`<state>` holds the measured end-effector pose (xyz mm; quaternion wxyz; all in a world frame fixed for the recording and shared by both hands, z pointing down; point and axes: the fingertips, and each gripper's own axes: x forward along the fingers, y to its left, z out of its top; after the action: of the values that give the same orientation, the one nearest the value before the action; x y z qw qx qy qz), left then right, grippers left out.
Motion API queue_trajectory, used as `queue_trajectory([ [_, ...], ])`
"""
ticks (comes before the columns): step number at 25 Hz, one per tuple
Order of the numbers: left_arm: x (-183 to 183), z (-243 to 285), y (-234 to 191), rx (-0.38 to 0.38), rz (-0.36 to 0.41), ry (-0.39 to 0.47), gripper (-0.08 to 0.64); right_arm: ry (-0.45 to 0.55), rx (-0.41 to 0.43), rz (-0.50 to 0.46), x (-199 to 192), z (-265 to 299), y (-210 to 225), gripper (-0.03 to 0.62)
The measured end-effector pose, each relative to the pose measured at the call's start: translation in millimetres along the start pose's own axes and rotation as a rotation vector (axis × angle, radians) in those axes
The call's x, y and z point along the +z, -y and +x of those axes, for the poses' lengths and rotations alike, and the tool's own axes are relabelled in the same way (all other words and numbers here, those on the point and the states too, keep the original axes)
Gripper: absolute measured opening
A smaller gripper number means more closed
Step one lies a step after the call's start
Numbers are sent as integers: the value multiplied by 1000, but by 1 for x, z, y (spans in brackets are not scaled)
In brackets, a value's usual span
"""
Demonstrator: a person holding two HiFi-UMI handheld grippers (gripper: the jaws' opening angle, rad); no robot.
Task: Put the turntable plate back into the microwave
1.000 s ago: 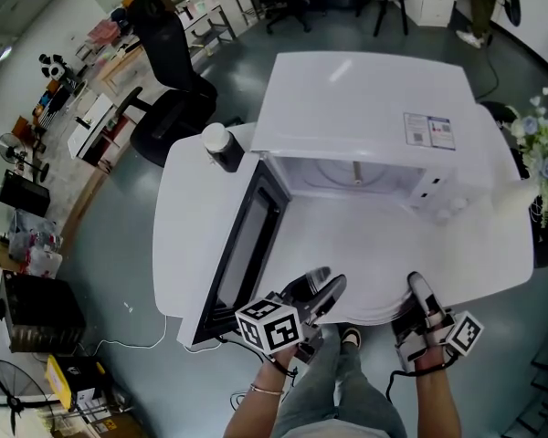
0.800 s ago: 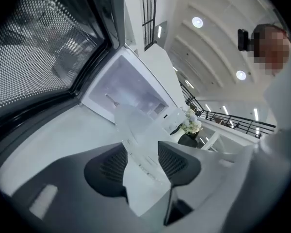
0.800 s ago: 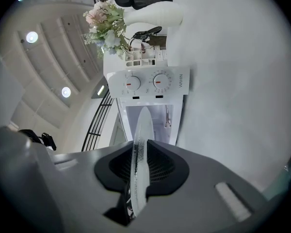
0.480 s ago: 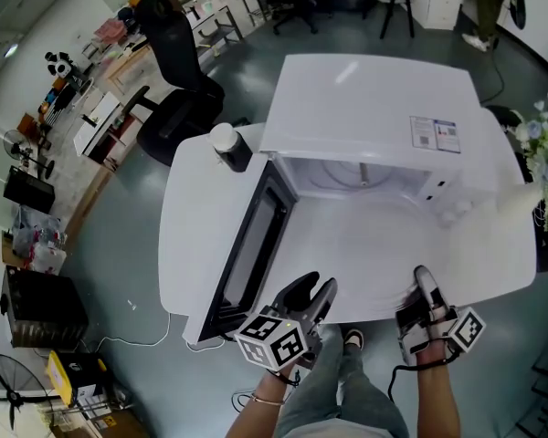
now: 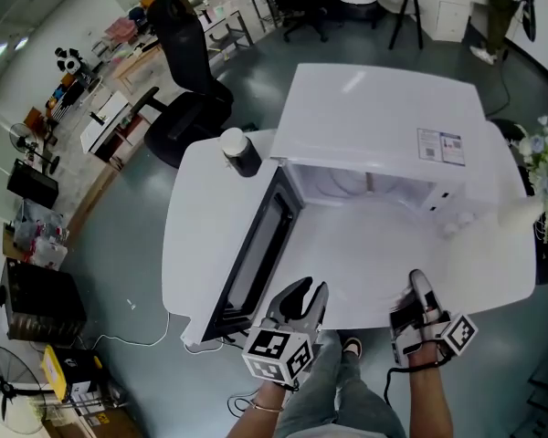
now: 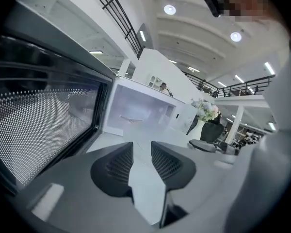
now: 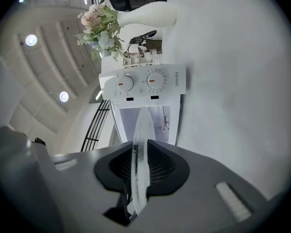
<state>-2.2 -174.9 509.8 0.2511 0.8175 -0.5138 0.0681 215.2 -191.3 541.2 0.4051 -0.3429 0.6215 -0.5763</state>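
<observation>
Glass turntable plate (image 7: 143,125), clear and round, is clamped edge-on by right gripper (image 7: 139,165) before open-doored white microwave (image 5: 384,117) on white table (image 5: 201,208); jaws of left gripper (image 6: 142,154), just narrowed partway, are parted with nothing gripped.

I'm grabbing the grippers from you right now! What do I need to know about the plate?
Left gripper: empty; its jaws have just been closing, with nothing between them.
Right gripper: clamped on the rim of the turntable plate, facing the microwave.
Microwave sits on the white table with its door swung open and no plate inside.
Done: plate gripped.
Left: carry the plate into the cavity, lay it flat, let go.
</observation>
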Motion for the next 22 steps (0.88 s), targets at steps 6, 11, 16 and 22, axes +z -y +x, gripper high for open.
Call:
queue_trajectory([
  [6, -1, -1, -8, 41, 58, -7, 33, 37, 1, 1, -7, 13, 0, 49],
  [11, 2, 1, -8, 48, 64, 7, 0, 83, -2, 20, -7, 26, 1, 51],
  [16, 3, 3, -11, 46, 74, 17, 0, 114, 5, 26, -6, 37, 0, 51],
  [22, 1, 10, -15, 42, 75, 18, 0, 147, -2, 16, -5, 55, 2, 51],
])
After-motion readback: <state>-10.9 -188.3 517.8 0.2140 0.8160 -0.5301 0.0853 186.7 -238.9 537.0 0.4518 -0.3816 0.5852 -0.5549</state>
